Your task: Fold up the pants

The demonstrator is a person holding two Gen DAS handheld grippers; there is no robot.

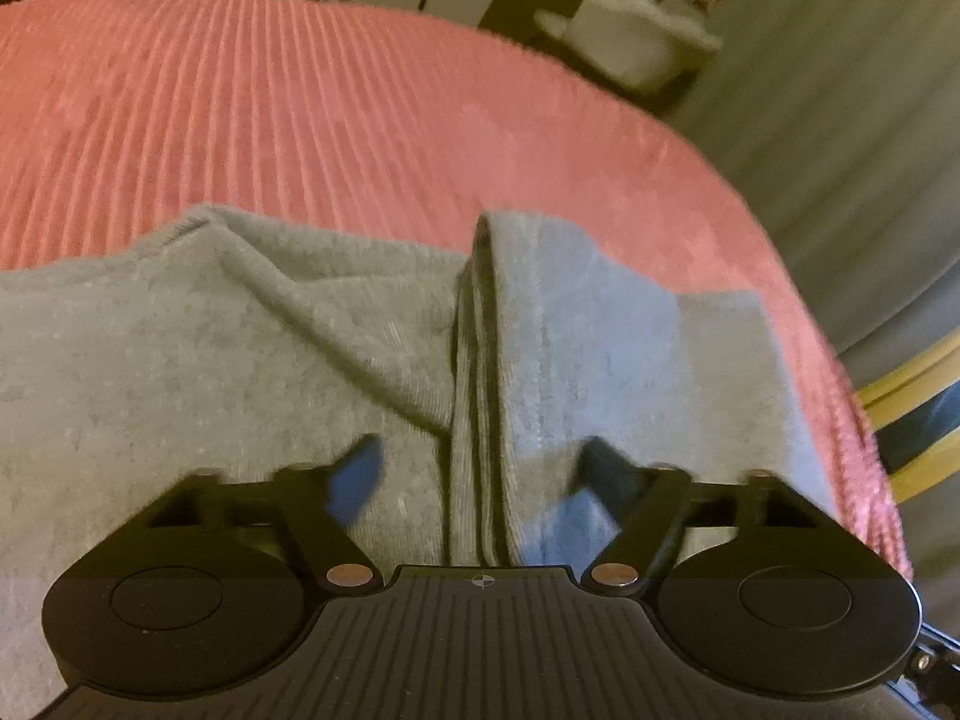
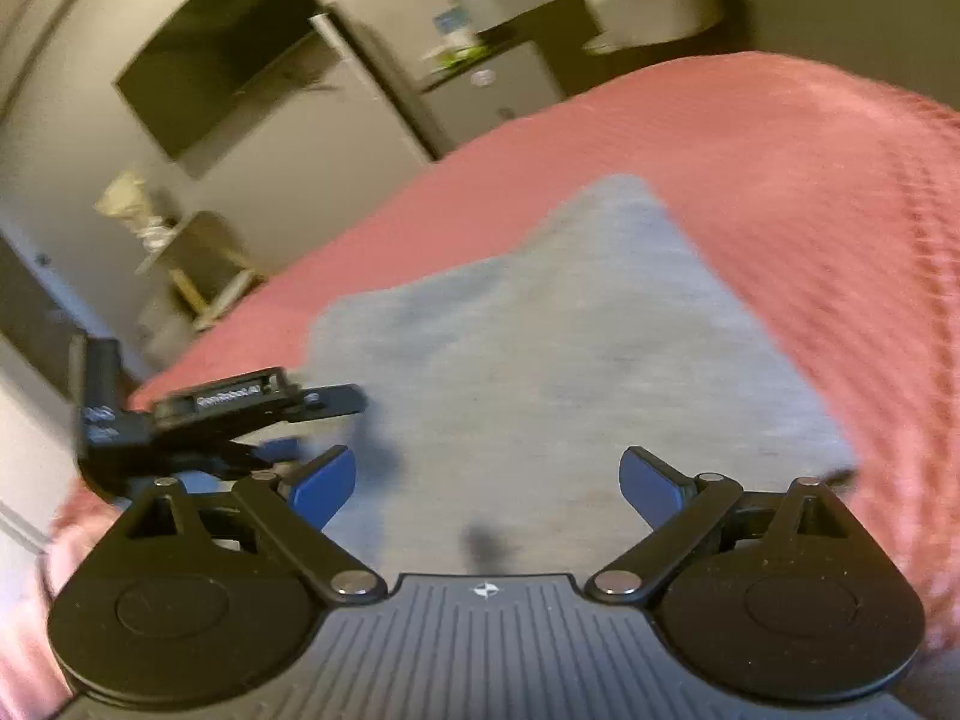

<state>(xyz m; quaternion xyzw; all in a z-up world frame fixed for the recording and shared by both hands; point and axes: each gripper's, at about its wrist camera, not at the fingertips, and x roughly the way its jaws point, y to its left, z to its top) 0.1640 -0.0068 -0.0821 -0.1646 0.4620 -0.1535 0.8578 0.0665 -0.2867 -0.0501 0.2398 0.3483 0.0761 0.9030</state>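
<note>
Grey pants (image 1: 270, 348) lie on a pink ribbed bedspread (image 1: 300, 108). In the left wrist view a folded edge with stacked layers (image 1: 480, 360) runs up the middle between my fingers. My left gripper (image 1: 480, 480) is open just above the cloth, its blue pads apart on either side of that fold. In the right wrist view the pants (image 2: 540, 348) spread out ahead as a flat grey panel. My right gripper (image 2: 486, 480) is open and empty above it. The left gripper (image 2: 240, 414) also shows at the left edge of the pants in the right wrist view.
The bedspread (image 2: 810, 180) ends at the right of the left wrist view, with a wooden frame (image 1: 912, 396) beyond. A white chair (image 1: 630, 36), a dark screen (image 2: 228, 54) on the wall, a fridge (image 2: 372, 84) and a small wooden table (image 2: 192, 258) stand past the bed.
</note>
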